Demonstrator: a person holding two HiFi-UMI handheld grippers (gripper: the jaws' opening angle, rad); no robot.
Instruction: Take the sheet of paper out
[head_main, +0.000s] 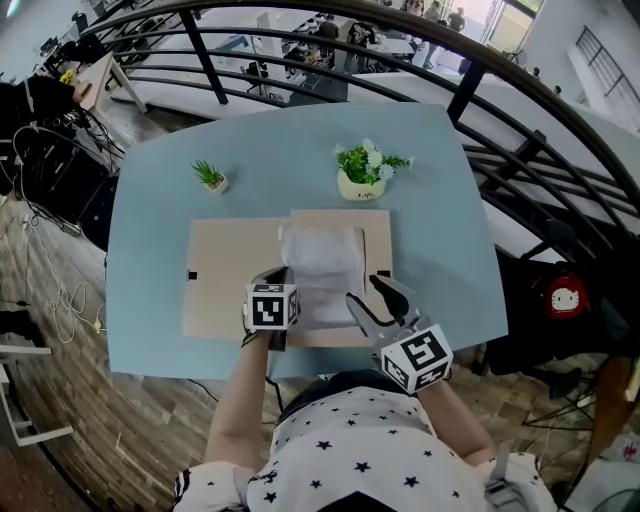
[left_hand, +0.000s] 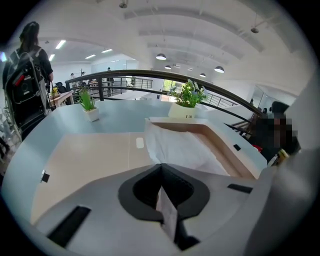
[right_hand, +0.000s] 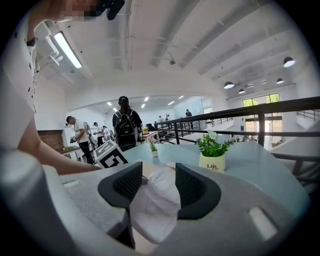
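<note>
The white sheet of paper (head_main: 322, 262) lies a little crumpled in the open cardboard box (head_main: 230, 290) on the blue table (head_main: 150, 210). The left gripper (head_main: 281, 274) has its fingers closed tight on the near edge of the sheet. The right gripper (head_main: 368, 296) is just beside it with its fingers wide apart, pressing on nothing.

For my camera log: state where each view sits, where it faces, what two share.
Head view: on head, down at table; left tool, right tool, forearms show.
Left gripper view: on left tool, along shut jaws pinching sheet of paper.
Right gripper view: on right tool, open jaws toward flower pot; forearm shows.
Gripper views share that pot.
</note>
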